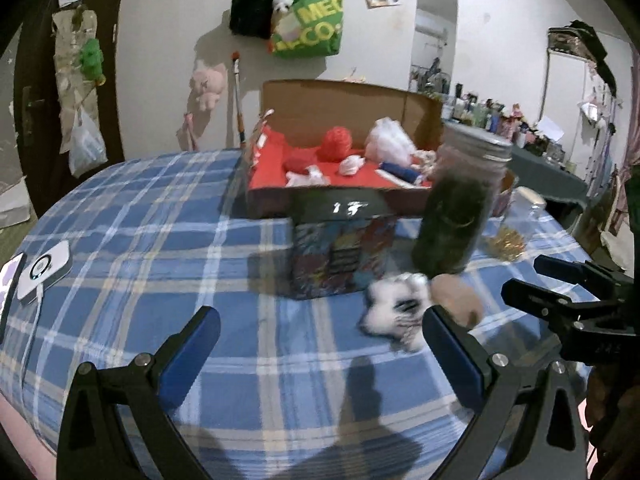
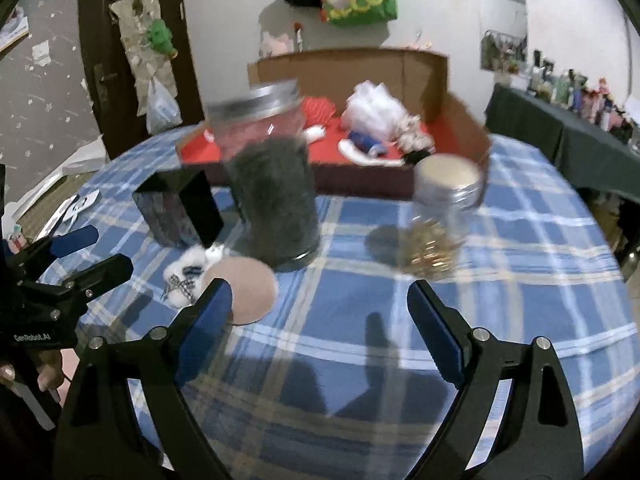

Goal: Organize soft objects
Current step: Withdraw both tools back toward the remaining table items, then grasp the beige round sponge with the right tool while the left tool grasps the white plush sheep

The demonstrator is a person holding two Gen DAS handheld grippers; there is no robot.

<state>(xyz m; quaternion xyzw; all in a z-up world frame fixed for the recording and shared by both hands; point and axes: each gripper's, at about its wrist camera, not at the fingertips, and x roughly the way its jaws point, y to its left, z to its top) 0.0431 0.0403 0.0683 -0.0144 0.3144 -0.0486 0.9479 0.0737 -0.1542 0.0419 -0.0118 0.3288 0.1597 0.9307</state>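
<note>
Filling box — soft toys

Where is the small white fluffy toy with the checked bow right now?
The small white fluffy toy lies on the blue plaid cloth, left in the right wrist view, touching the round pink puff, just before the dark-filled glass jar and patterned box.
</note>
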